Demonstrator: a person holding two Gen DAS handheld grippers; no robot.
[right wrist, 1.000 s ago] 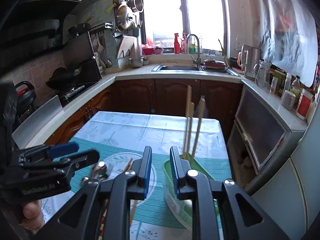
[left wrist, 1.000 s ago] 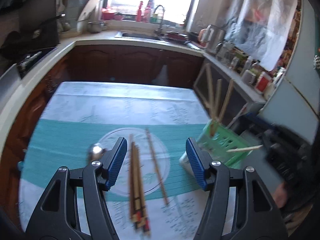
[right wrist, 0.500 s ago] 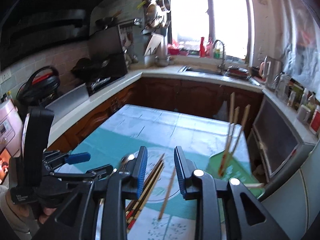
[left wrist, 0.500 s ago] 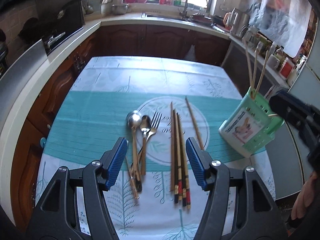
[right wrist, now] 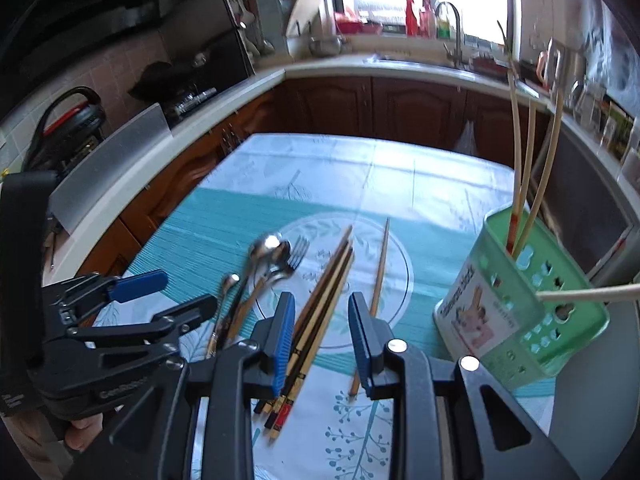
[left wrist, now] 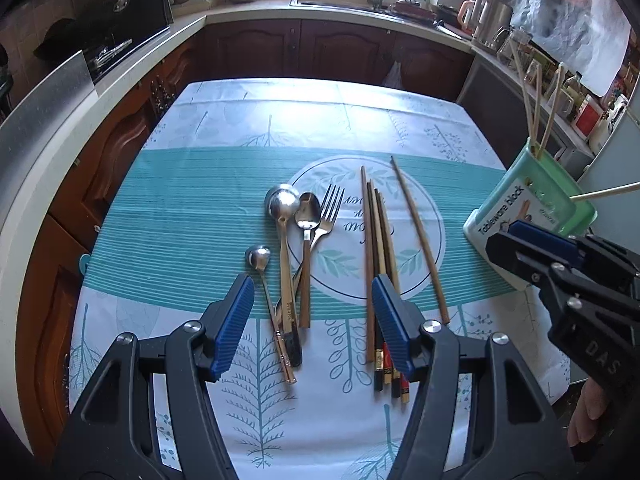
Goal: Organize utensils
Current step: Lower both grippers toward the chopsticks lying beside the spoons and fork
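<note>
The bundled chopsticks (right wrist: 316,320) lay on the teal-and-white tablecloth (left wrist: 192,216) under the right gripper (right wrist: 322,336), whose empty jaws had just been opening, the green holder (right wrist: 520,320) right of its fingers. The left gripper (left wrist: 314,324) hung gaping and empty, spoons (left wrist: 284,240) between its fingers. Both grippers had dropped nearer the table, brown kitchen cabinets (left wrist: 340,48) beyond.

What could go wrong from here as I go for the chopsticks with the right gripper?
The chopstick bundle lies packed together, so the open right gripper may pinch several sticks or scatter them. The green holder stands at the table's right edge, tilted, with one chopstick poking out sideways; a bump could tip it off. The left gripper is close beside, so the two could collide.
</note>
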